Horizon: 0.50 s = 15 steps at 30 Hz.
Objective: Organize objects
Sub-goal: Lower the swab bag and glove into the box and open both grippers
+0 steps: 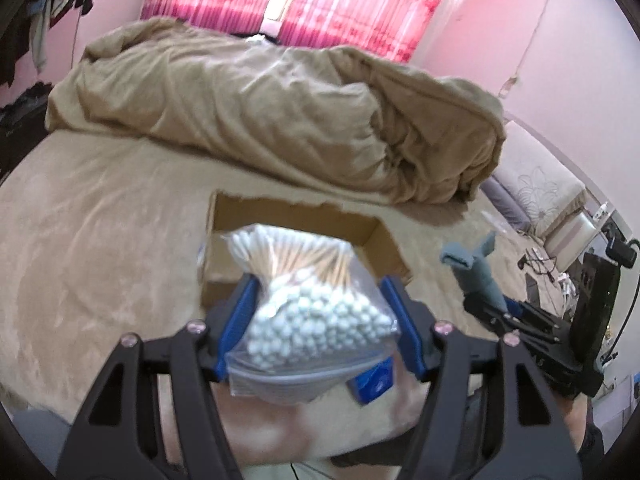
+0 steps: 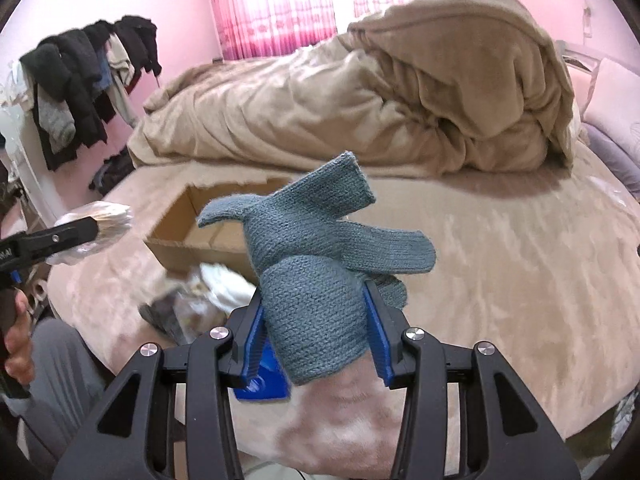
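Looks about midway: left gripper point(image 1: 320, 312) is clamped on a bag of cotton swabs point(image 1: 308, 292) above the cardboard box point(image 1: 384, 240) on the bed; right gripper point(image 2: 316, 324) grips rolled blue gloves point(image 2: 320, 256). Neither's boxed yet.

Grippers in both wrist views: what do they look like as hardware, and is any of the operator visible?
Both the left gripper and right gripper are black plastic linkage frames with triangular cut-outs, silver round pivot bolts and ribbed blue finger pads. The right wrist view shows white lettering on the left gripper's side, too partial to read, and the operator's bare left hand on its black handle.
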### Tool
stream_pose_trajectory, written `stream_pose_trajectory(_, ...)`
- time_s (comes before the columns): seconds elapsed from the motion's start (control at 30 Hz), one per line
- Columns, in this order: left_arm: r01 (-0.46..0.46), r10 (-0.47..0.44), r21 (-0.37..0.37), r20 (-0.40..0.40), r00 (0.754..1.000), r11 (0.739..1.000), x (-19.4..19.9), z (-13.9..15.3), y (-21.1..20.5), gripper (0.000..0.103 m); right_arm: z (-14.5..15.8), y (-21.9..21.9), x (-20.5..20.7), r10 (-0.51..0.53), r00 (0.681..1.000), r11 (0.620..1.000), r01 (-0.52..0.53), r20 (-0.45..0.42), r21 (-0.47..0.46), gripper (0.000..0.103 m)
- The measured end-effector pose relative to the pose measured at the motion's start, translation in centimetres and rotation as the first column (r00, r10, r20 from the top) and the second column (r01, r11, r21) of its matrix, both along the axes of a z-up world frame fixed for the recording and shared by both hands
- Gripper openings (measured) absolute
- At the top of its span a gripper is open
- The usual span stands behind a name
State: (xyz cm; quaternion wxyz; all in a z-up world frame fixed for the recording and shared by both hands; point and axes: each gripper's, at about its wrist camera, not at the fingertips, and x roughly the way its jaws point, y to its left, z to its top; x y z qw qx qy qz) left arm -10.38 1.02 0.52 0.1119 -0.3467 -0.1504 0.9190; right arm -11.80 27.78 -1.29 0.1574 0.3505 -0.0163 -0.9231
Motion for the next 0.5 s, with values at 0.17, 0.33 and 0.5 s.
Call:
stream_pose_trajectory(0.17,0.008,-0.01,-0.042,-0.031,0.999,0.999,-2.6,0.8,1.4,0.065,1.6,-1.2,-1.5,0.0,0.999,1.0,-0.001,-0.033,-0.021,0.047)
stream_pose_trajectory(0.33,0.003,-0.008,-0.089,-0.059,0.998,0.996,-5.5,0.0,2.0,0.065,2.2,-2.8,-4.5,0.027,0.998,1.0,-0.028,-0.051,-0.01,0.047)
stream_pose_trajectory(0.5,-0.013,0.008,-0.12,-0.04,0.999,0.993,-8.7,-2.3,2.1,0.065,1.1,-4.6,-8.7,0.08,0.996,0.996,-0.079,-0.035,0.03,0.047)
